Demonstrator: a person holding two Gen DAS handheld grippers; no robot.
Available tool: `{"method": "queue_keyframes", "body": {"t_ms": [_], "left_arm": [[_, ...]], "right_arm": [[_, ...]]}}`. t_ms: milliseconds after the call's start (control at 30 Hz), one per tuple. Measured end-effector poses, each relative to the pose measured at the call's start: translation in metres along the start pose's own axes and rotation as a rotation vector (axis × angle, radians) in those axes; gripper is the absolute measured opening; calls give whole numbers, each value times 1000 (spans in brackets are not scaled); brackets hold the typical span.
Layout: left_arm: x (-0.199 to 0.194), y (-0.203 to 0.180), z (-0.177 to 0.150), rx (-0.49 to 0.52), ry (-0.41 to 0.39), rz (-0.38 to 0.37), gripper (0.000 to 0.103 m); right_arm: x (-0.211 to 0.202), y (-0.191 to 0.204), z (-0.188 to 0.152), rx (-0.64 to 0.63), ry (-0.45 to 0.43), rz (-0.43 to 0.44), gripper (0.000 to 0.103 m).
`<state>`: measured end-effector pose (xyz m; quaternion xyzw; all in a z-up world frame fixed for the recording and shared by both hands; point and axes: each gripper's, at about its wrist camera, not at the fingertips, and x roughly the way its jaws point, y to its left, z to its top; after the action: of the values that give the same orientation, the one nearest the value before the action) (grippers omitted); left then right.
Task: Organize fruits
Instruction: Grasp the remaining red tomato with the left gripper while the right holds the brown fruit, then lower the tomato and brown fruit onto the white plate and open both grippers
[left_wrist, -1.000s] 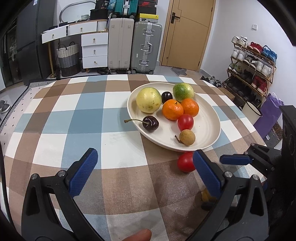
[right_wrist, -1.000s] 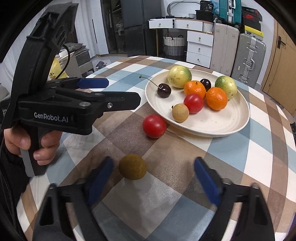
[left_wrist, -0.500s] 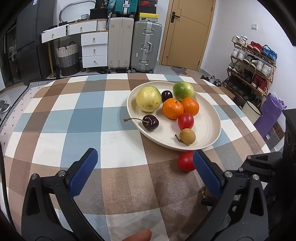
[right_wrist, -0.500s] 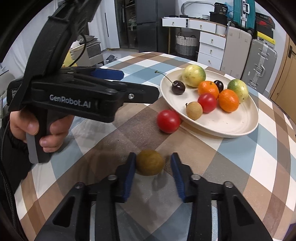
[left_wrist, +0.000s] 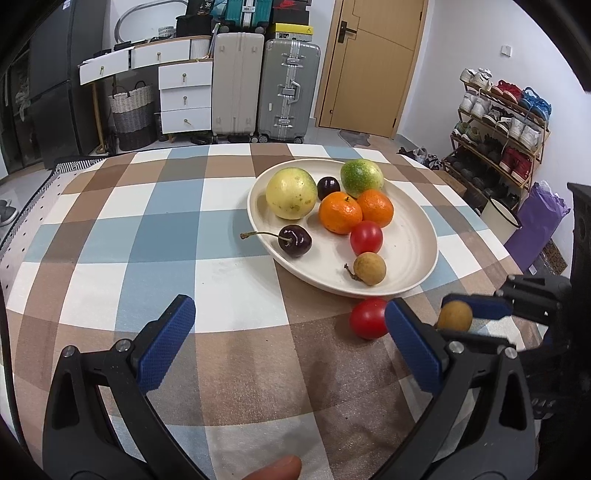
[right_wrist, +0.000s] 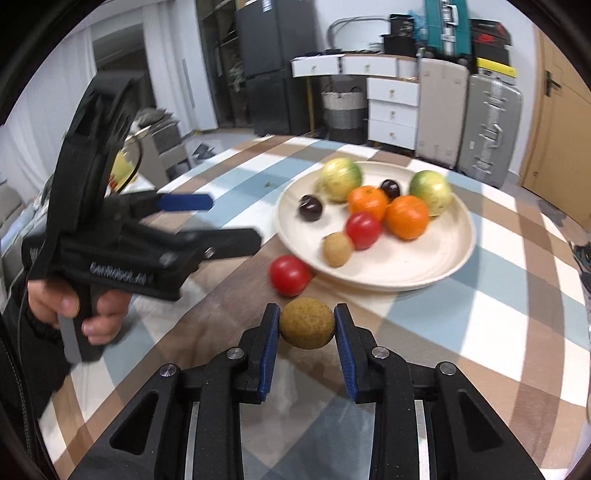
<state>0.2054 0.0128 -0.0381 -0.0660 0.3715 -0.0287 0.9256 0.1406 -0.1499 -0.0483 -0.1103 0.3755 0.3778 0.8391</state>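
One brown round fruit (right_wrist: 306, 323) pinched in right gripper (right_wrist: 306, 328), lifted near the plate's (right_wrist: 448, 266) front rim. Left gripper (left_wrist: 286, 341) spread wide, empty, angled down. Plate: eight fruits; tablecloth (left_wrist: 166, 229): one tomato (right_wrist: 289, 275).

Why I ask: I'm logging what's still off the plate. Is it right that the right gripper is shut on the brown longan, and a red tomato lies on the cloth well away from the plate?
Not quite. The right gripper is shut on the brown longan, but the red tomato lies right beside the plate, at its rim, not well away. The right wrist view shows it.
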Motion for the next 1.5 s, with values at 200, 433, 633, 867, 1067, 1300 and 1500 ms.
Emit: {"method": "queue_keyframes", "body": {"t_ms": [200,433,633,867,1067,1300,1500], "left_arm": [[1,-4,0,13,6,-4,102],[8,-13,0,18,33,-24,101],[16,-28,-1,47,71,-66,89],[34,-50,-6,109,144,-69,73],[38,-52,-5,107,146,-88,58],[36,-48,-4,91,136,-115,29],[27,-51,-6,111,105,-127,29]], "right_arm": [[-8,-16,2,58,-33,-64,30],[-17,-40,4,158,-89,-143,30],[-25,-52,4,212,-117,-173,30],[-21,-50,3,211,-108,-178,30],[-18,-50,3,210,-103,-179,30],[-16,-51,2,215,-102,-179,30],[-16,-51,2,216,-105,-181,30]]}}
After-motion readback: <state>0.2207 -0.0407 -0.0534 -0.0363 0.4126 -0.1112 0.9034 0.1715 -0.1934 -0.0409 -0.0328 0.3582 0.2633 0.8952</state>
